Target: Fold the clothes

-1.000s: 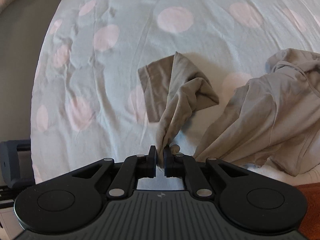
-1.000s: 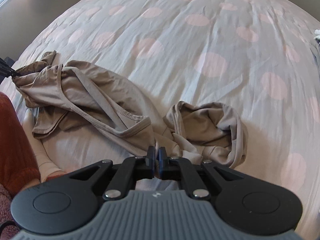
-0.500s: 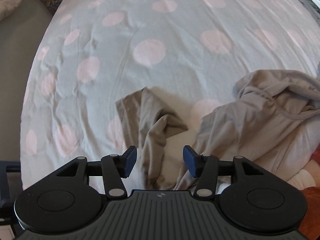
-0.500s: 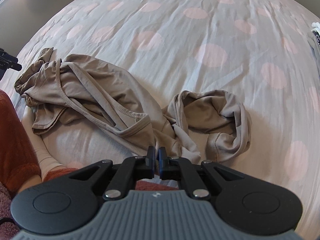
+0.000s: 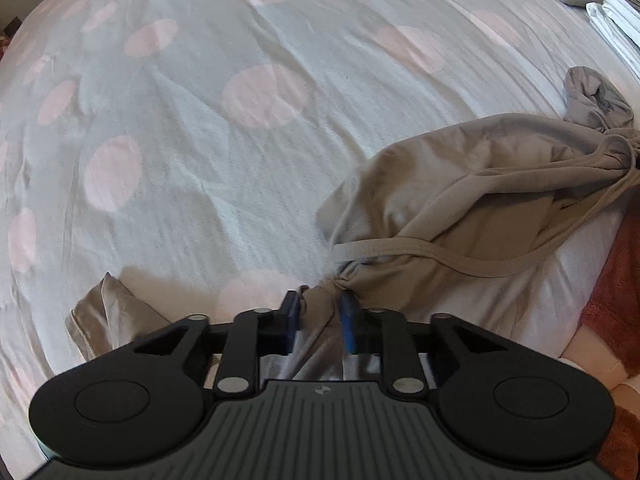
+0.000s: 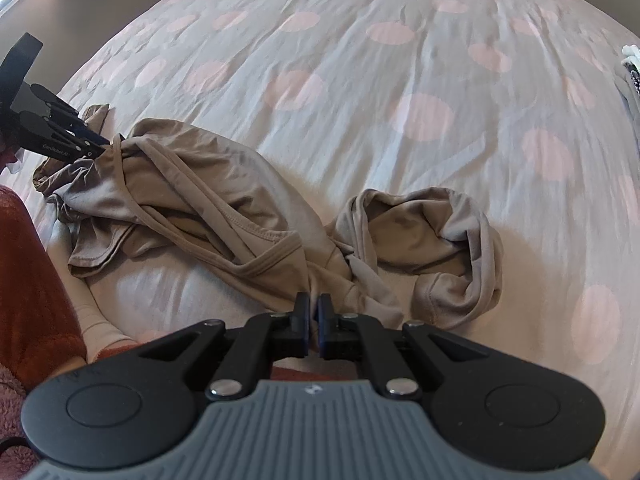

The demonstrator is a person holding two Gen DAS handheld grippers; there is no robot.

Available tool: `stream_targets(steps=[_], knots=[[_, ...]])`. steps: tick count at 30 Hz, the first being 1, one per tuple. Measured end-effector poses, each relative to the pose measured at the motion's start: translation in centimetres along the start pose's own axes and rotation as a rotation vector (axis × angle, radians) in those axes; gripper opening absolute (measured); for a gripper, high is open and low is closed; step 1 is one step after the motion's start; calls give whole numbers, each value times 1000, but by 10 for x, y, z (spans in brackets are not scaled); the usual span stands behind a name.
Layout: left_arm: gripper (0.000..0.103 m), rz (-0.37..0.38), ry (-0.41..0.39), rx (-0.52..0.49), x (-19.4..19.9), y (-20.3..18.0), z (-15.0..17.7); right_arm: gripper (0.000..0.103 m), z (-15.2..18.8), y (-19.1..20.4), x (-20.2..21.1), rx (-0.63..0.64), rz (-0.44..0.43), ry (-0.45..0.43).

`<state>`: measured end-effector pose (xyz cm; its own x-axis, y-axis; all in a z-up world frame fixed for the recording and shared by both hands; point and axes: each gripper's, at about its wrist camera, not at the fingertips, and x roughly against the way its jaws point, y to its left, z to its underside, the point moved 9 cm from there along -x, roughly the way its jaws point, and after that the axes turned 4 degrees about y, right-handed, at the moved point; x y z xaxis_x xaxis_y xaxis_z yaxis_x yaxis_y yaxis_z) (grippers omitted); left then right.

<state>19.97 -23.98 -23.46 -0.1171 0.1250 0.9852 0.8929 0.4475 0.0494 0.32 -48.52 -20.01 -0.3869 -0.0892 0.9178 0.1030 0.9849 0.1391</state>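
Observation:
A taupe top (image 5: pixel 460 200) lies crumpled on the spotted bed sheet (image 5: pixel 240 160). My left gripper (image 5: pixel 320 316) has its fingers closed on a bunched part of the top near its banded neckline. One sleeve (image 5: pixel 112 312) lies loose to its left. In the right wrist view the same top (image 6: pixel 208 192) spreads from left to centre, and its other sleeve (image 6: pixel 440 232) curls to the right. My right gripper (image 6: pixel 314 312) is shut on the top's near edge. The left gripper (image 6: pixel 94 146) shows at the far left, tips on the fabric.
A stack of folded clothes (image 5: pixel 612 12) sits at the bed's far right corner. A person's rust-red clothing (image 6: pixel 24 280) and a pale sock (image 6: pixel 100 328) are close on the left. The floor beyond the bed's left edge (image 6: pixel 80 8) is dark.
My left gripper let go of the sleeve, opened, moved right to the top's body and closed on it. The right gripper kept its hold and barely moved.

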Motion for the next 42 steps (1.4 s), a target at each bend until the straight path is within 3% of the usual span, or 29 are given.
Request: stream_targets(steps=[5,11,16,18,23,26,29,34,42], knots=[[6,-57,-71,9,32,10,-8,5,-31,-8,18,9,49,-98],[5,-135,-274,73,104,33,-45,4,-94,-20,55,40,165,-278],[5,-175,-450,67,162,36,-66,4,-84,-16,43,56,153,-243],[5,-177,-444,24,161,30,-64,4,-80,-14,39,62,148,-229],[5,-156,-306,-95,111,3,-34,4,-71,-9,27,78,135,-194],[5,-80,-252,-159,91,-19,-12,4,-65,-6,20,87,128,-173],[6,12,-189,-246,76,-44,7,4,-39,5,3,119,90,-82],[7,95,-69,-362,55,-72,36,5,-15,14,-5,159,79,4],[18,80,-105,-319,68,-59,48,15,-24,31,18,144,30,-78]])
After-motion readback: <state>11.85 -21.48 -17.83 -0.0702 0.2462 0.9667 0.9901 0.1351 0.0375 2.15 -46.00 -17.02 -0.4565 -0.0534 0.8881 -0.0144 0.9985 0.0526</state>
